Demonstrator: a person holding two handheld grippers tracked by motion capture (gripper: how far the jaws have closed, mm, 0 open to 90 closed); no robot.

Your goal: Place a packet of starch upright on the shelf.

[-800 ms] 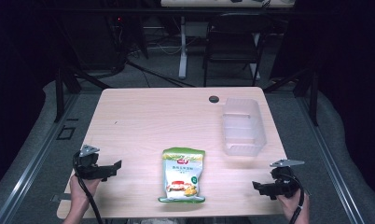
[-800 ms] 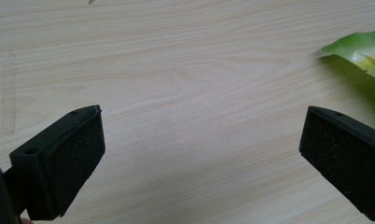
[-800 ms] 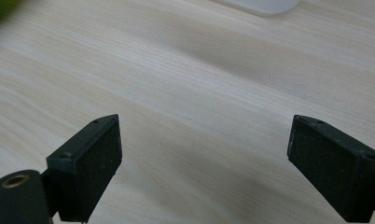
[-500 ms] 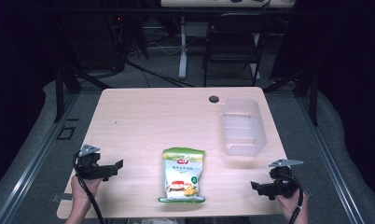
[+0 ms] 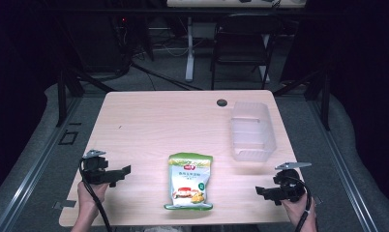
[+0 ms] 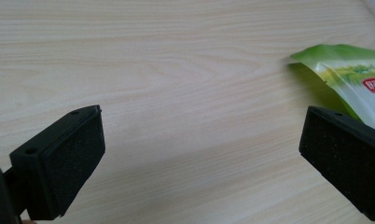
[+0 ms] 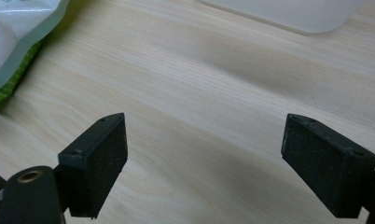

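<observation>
A green and white snack bag lies flat near the table's front edge, midway between both hands. My left gripper rests at the front left, open, its jaws pointing right toward the bag. In the left gripper view the bag's top corner shows past the right jaw, with bare wood between the jaws. My right gripper sits at the front right, open, pointing left. In the right gripper view the bag's edge is at the upper left, and nothing lies between the jaws.
A clear plastic bin stands at the right side of the wooden table; its base shows at the top of the right gripper view. A small black round cap sits near the far edge. Behind the table stands a chair.
The right gripper has drifted slightly down toward the front edge. The left gripper and the bag have barely moved.
</observation>
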